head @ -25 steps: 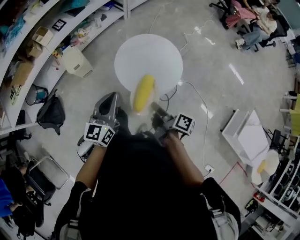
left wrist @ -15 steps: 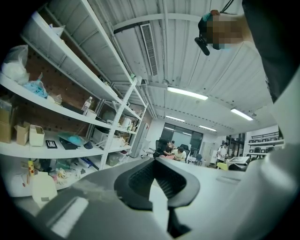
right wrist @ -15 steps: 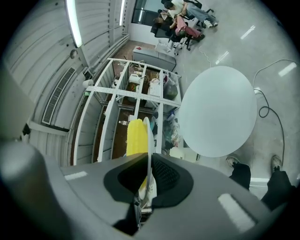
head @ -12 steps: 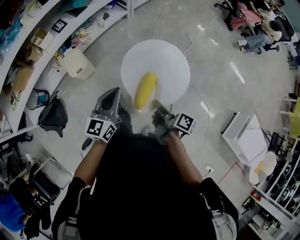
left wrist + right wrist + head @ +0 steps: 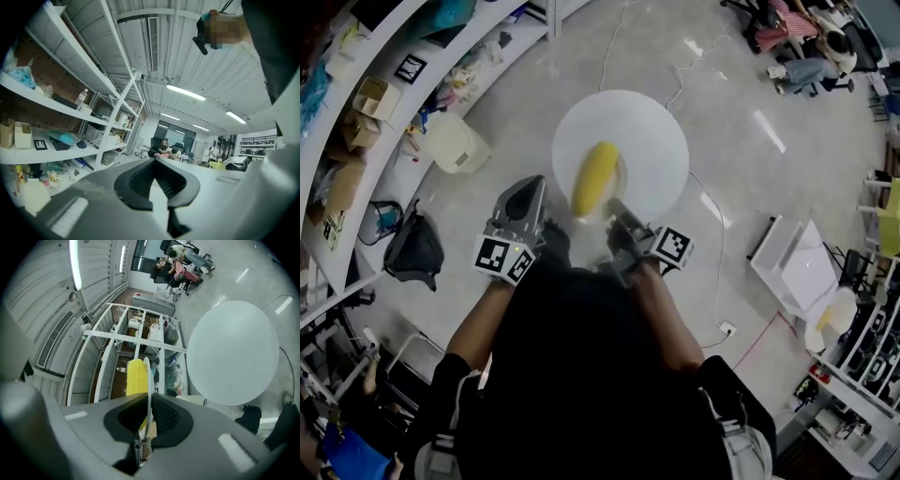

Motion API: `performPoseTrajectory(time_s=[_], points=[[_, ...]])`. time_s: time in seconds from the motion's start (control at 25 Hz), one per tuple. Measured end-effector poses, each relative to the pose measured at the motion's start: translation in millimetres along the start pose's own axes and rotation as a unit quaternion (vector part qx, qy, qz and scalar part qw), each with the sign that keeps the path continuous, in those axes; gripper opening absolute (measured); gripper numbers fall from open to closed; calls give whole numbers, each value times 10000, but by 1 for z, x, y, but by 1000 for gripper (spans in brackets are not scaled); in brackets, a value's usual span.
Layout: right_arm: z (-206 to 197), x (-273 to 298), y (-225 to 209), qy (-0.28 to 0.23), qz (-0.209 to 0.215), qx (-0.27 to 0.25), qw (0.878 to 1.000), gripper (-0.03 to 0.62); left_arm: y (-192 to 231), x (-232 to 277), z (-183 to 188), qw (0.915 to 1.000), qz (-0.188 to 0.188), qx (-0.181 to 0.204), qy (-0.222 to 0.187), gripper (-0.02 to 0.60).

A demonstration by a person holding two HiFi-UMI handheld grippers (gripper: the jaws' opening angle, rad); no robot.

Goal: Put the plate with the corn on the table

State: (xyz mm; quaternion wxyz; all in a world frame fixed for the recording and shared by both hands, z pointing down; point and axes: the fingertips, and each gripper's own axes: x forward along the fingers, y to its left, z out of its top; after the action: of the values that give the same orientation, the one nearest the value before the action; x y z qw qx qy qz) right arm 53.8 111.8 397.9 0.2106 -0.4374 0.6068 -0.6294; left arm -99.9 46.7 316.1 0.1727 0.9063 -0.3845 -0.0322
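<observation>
"What colour is the corn (image 5: 595, 178)?"

"Yellow. The plate (image 5: 149, 376) is white, and so is the table (image 5: 661, 131)."

"And the tools?"

"The left gripper (image 5: 528, 187) and right gripper (image 5: 617, 208) are grey, with black pads (image 5: 164, 416) and black-and-white square markers (image 5: 673, 246). The floor (image 5: 534, 103) is pale grey."

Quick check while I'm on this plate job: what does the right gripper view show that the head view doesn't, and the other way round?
Only the right gripper view shows the right tool with its jaws shut on the rim of the plate, which is seen edge-on, with shelving behind. Only the head view shows the left tool, off to the side and apart from the plate, and the person's arms. Both show the corn lying on the plate and the round white table beyond it.
</observation>
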Motion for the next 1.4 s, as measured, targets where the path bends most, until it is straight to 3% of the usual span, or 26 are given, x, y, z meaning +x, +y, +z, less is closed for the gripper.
performPoseTrajectory(time_s=[0.56, 1.4], points=[[13, 48, 17, -273, -75, -22, 9996, 34, 53, 23, 24, 9997, -199, -103, 19, 5], [46, 71, 9, 7, 33, 26, 10000, 32, 64, 65, 13, 9997, 23, -231, 64, 5]])
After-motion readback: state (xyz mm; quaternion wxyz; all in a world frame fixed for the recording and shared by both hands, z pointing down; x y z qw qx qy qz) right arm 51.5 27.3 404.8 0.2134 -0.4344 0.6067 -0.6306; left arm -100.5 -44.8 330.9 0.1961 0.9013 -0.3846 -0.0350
